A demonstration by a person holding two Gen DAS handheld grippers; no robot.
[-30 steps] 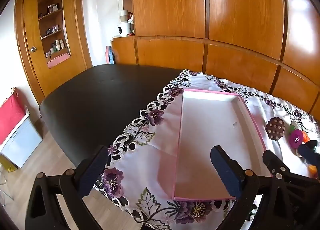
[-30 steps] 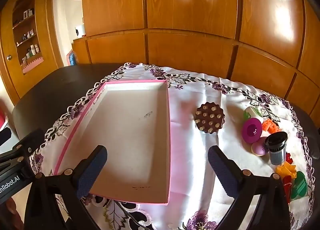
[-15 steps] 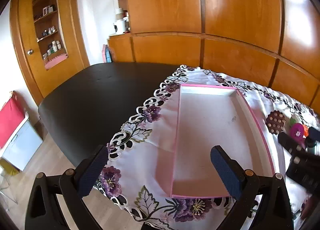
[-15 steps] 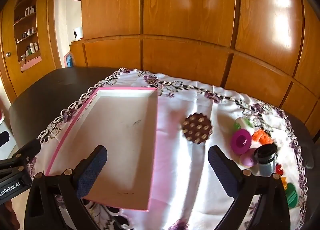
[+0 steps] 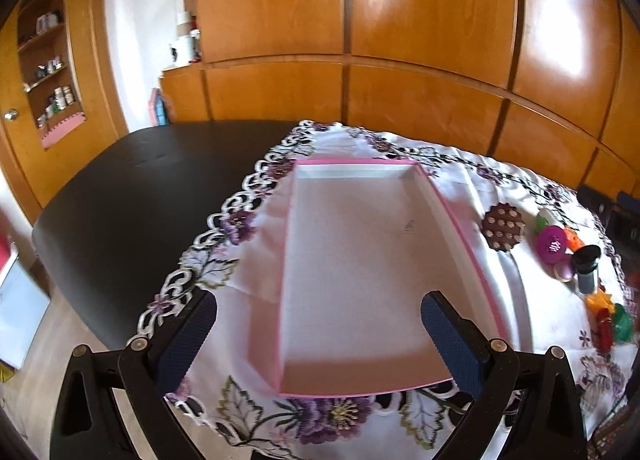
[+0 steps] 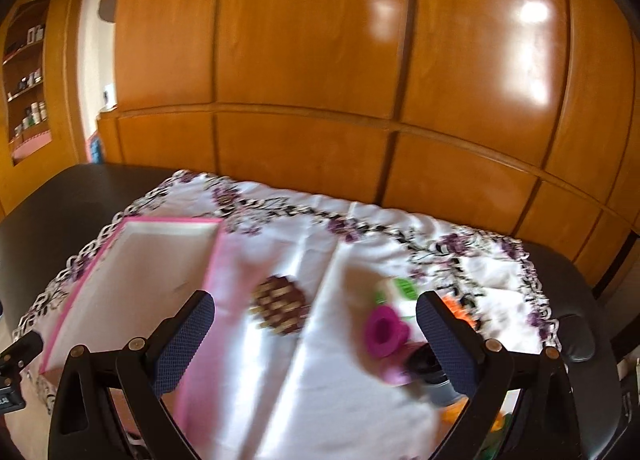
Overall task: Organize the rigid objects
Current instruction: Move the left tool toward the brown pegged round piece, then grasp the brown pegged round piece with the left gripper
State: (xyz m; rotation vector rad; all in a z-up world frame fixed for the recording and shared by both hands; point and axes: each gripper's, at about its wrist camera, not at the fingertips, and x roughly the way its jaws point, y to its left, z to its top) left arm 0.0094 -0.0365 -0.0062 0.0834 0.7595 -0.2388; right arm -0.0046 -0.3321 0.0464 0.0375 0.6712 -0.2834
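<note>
A shallow pink-edged box (image 5: 460,215) with a bare white floor lies on an embroidered white cloth (image 5: 256,260). Right of it sit a brown studded disc (image 5: 503,226), a magenta cup-shaped piece (image 5: 553,247), a black and grey cylinder (image 5: 586,271) and small orange, red and green pieces (image 5: 608,320). My left gripper (image 5: 318,340) hangs open over the box's near end, holding nothing. In the blurred right wrist view the box (image 6: 212,260), disc (image 6: 280,310) and magenta piece (image 6: 383,330) show. My right gripper (image 6: 314,334) is open just short of the disc, holding nothing.
The cloth covers the right part of a dark table (image 5: 132,195). Wooden cabinet panels (image 5: 400,39) rise right behind it. A shelf niche with small bottles (image 5: 52,71) is at the far left. The table's right edge (image 6: 576,300) lies just past the toys.
The right gripper has swung to the right, from over the box toward the disc and toys. The left gripper has drifted right, centring over the box. Both stay open.
</note>
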